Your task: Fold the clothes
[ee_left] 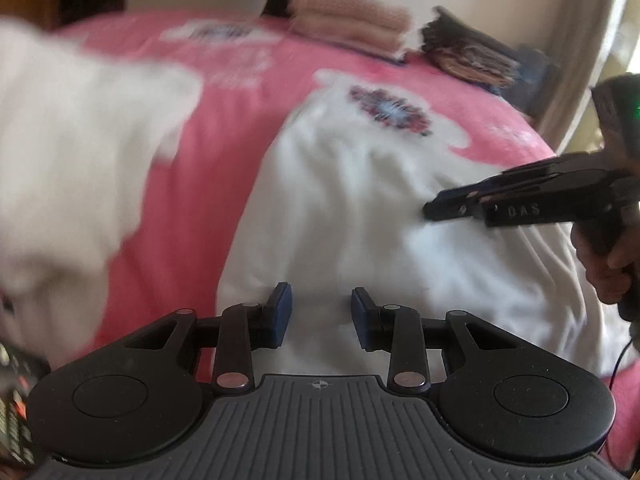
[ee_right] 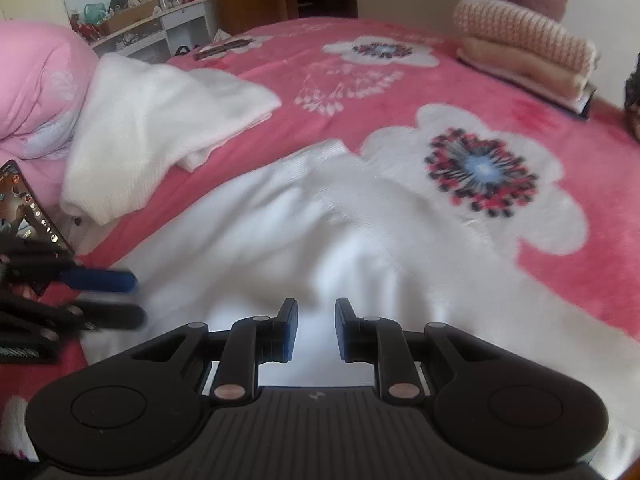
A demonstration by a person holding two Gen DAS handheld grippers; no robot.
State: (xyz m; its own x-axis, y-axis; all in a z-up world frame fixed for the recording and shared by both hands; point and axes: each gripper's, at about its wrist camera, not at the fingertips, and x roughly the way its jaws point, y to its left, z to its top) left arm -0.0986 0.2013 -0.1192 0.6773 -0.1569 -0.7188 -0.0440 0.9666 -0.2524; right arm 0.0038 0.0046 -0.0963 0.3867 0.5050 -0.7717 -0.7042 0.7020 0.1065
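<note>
A white garment [ee_left: 360, 208] lies spread on the pink flowered bed; in the right wrist view it [ee_right: 320, 248] fills the middle foreground. My left gripper [ee_left: 321, 312] is open just above its near edge, with nothing between the pads. My right gripper [ee_right: 316, 330] is open over the same cloth and holds nothing. In the left wrist view the right gripper [ee_left: 432, 212] reaches in from the right onto the garment. In the right wrist view the left gripper [ee_right: 134, 300] shows blurred at the left edge.
A second white garment [ee_right: 160, 120] lies bunched to the left by a pink pillow [ee_right: 36, 88]. Folded beige knitwear [ee_right: 528, 48] is stacked at the bed's far right. A phone [ee_right: 28, 208] lies at the left edge. A cluttered shelf [ee_right: 160, 12] stands behind.
</note>
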